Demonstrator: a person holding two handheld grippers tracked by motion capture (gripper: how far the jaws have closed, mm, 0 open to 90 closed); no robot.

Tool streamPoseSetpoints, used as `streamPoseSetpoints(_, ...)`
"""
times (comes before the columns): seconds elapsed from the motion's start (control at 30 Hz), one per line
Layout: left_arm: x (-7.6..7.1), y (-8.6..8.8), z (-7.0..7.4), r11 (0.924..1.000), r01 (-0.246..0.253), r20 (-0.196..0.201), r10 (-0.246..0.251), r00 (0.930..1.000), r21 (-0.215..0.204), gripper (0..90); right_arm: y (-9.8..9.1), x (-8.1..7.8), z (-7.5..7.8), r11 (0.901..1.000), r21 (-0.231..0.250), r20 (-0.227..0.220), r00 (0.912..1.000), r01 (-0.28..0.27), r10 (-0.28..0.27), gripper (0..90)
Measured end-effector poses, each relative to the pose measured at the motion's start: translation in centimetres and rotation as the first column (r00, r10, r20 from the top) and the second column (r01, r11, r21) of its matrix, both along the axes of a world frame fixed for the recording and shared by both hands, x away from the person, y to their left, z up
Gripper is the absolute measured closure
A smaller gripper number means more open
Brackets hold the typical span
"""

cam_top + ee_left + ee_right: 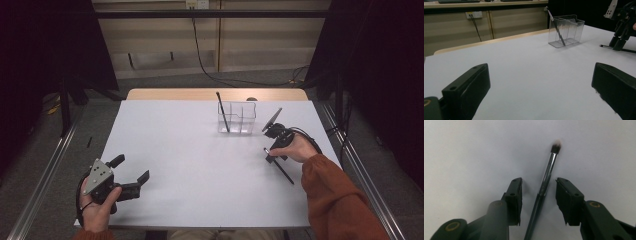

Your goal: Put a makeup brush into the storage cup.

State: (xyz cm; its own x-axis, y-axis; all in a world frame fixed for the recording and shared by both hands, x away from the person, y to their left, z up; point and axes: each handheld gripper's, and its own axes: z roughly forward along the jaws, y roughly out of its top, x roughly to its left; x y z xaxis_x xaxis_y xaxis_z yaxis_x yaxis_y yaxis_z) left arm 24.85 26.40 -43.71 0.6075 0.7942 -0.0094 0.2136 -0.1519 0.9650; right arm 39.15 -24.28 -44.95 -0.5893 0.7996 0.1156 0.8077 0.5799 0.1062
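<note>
Straddling brush (546,178), handle end cropped

White table (190,150), clear organizer (237,118), makeup brush (280,167)

Black tools (538,195) – a silver-and-black brush (545,182), pale-tipped – white table (200,165), clear organiser (237,118), rust-orange sleeve (335,200).

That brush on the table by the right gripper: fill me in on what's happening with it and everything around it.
A person works at a white table with a gripper in each hand. The right gripper is down over a makeup brush lying flat on the table, jaws either side of its handle with a gap still showing, so it is not gripped yet. Beyond it stands a clear organizer with another brush leaning inside. The left gripper rests open at the near left, holding nothing.
</note>
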Motion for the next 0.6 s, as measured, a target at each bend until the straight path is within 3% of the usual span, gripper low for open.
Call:
streamPoseSetpoints(0.27, -0.05, -0.02, 0.02, 1.0, 0.006, 0.004, -0.006, 1.0, 0.004, 1.9, 0.61, -0.1, -0.02, 0.9974, -0.069, 0.019, 0.9996, -0.02, 0.021, 67.9)
streamPoseSetpoints(0.6, -0.06, -0.06, -0.01, 0.9999, 0.009, 0.0, -0.009, 1.0, 0.008, 1.9, 0.73, -0.08, -0.01, 0.9958, -0.089, 0.023, 0.9995, -0.018, 0.021, 77.7)
